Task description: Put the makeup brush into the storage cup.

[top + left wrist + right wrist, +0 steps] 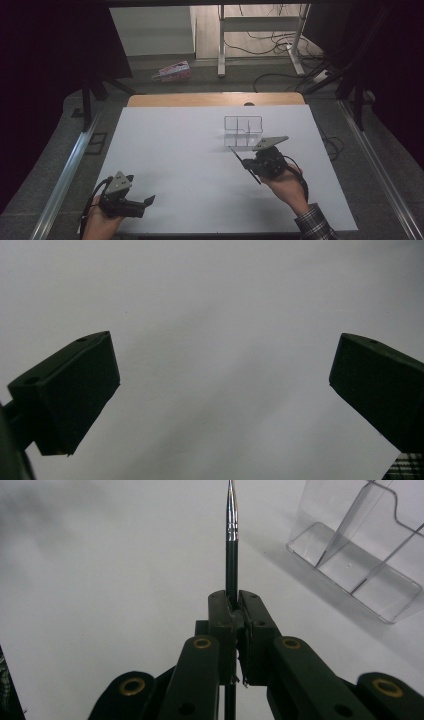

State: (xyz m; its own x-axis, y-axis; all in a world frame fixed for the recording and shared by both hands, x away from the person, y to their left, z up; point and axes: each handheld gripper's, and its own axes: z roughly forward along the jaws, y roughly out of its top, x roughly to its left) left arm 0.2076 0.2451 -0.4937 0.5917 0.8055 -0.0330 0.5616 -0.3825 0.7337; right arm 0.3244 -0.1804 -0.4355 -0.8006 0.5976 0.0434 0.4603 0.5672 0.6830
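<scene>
A thin black pen (pixel 231 545) with a tapering silver tip stands between the jaws of my right gripper (pixel 237 615), which is shut on its shaft. In the high view the pen (pixel 239 158) slants across the right gripper (pixel 250 165), its tip toward a clear plastic organiser (pixel 243 131) with upright dividers just beyond. The same organiser (pixel 365 555) lies to the upper right in the right gripper view. My left gripper (pixel 141 190) rests low at the near left of the white table (pixel 190 165). Its jaws (pixel 225 385) stand wide open over bare white surface with nothing between them.
A wooden strip (pixel 215 99) edges the table's far side. Beyond it on the floor are a pink box (pixel 172 71), a white metal stand (pixel 221 45) and loose cables (pixel 280 42). Metal rails run along both sides of the table.
</scene>
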